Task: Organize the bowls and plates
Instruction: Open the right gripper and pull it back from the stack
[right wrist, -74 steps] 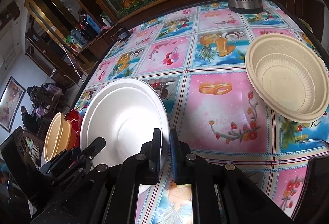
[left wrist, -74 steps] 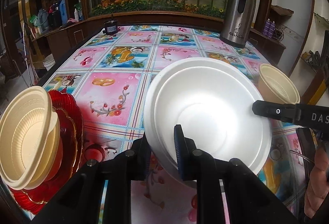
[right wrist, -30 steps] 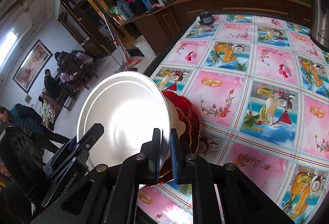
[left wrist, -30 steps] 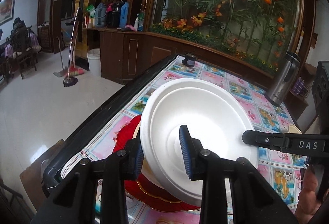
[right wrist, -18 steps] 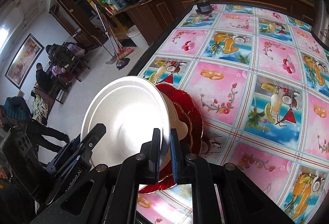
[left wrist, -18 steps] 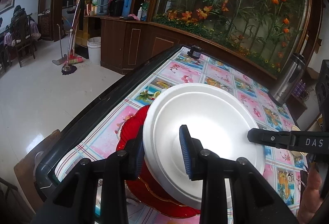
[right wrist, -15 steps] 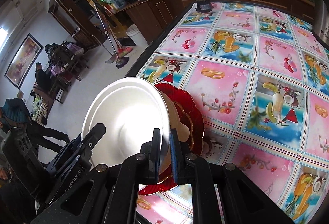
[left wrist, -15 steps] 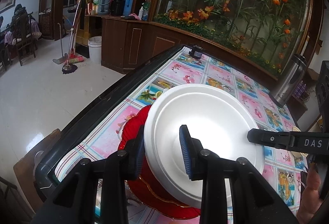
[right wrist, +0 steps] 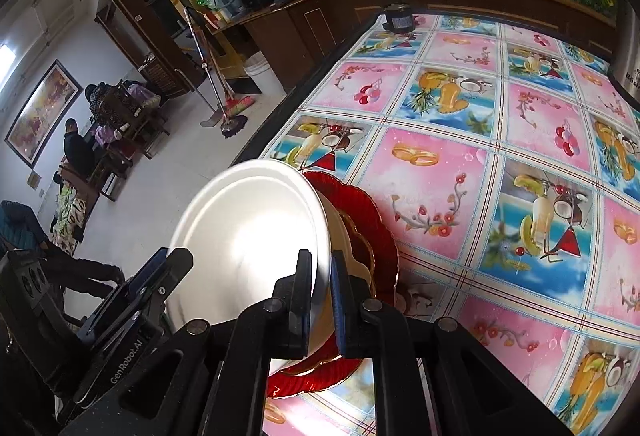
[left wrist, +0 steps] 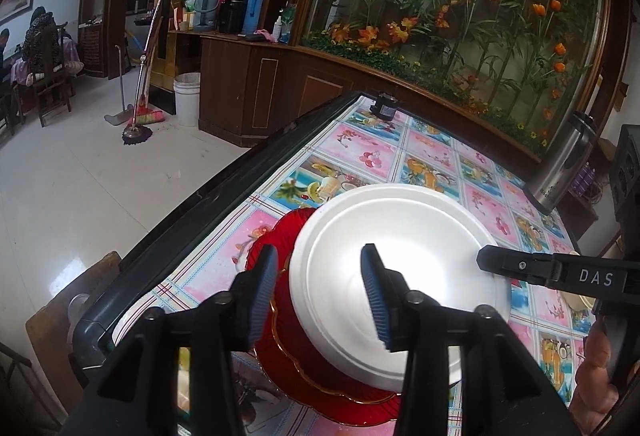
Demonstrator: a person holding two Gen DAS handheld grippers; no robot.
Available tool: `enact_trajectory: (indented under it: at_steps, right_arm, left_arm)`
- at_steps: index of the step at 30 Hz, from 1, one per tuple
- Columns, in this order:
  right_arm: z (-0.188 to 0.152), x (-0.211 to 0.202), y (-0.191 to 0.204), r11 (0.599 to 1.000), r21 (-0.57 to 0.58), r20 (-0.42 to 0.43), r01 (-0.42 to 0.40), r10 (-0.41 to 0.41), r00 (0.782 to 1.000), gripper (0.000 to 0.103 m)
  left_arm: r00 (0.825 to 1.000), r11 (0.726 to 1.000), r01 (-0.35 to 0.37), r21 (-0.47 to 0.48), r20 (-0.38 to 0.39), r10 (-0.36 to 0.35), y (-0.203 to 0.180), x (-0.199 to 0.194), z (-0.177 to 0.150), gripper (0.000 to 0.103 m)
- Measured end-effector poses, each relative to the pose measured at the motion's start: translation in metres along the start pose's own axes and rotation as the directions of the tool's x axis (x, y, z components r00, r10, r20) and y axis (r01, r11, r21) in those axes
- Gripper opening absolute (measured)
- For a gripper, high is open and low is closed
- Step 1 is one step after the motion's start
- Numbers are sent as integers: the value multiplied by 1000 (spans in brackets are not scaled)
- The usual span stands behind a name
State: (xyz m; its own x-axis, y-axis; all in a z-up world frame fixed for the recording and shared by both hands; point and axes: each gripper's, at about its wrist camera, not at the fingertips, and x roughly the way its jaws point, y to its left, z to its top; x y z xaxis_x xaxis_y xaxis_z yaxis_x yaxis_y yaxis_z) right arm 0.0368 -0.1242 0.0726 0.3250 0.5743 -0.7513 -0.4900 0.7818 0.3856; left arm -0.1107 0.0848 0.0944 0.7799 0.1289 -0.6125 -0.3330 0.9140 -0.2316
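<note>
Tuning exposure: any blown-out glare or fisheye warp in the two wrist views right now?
Left wrist: the white bowl has a blown-out hotspot at its centre, a ceiling light flares top right, and the table edge bows. Right wrist: softer glare inside the bowl, straight tablecloth lines curve, corners vignette black. Both sharp.

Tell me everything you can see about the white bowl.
The white bowl looks like matte foam, round, with a broad stepped rim and a glare-lit hollow. It sits tilted on the stack over the red plates near the table's edge. The right gripper is shut on its rim. The left gripper's jaws have just been opening; they straddle the opposite rim, pads apart from it.
</note>
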Motion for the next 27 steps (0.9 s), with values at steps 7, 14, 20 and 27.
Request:
enact_trajectory:
  at_steps: [7, 14, 20, 27]
  right_arm:
    - [-2, -10, -5, 999, -7, 23, -40, 41, 999, 11]
    - [-10, -25, -20, 994, 16, 55, -105, 104, 993, 12]
    - [-20, -59, -64, 991, 86, 158, -105, 91, 983, 12]
    - [-27, -90, -154, 967, 250, 211, 41, -96, 973, 12]
  left_arm:
    - [1000, 1000, 3, 10, 21, -3, -6, -9, 2, 49]
    - [998, 998, 37, 55, 39, -39, -23, -26, -6, 49]
    - [992, 982, 109, 155, 46, -117, -68, -44, -16, 49]
    - [951, 888, 308, 340, -146, -274, -159, -24, -70, 58]
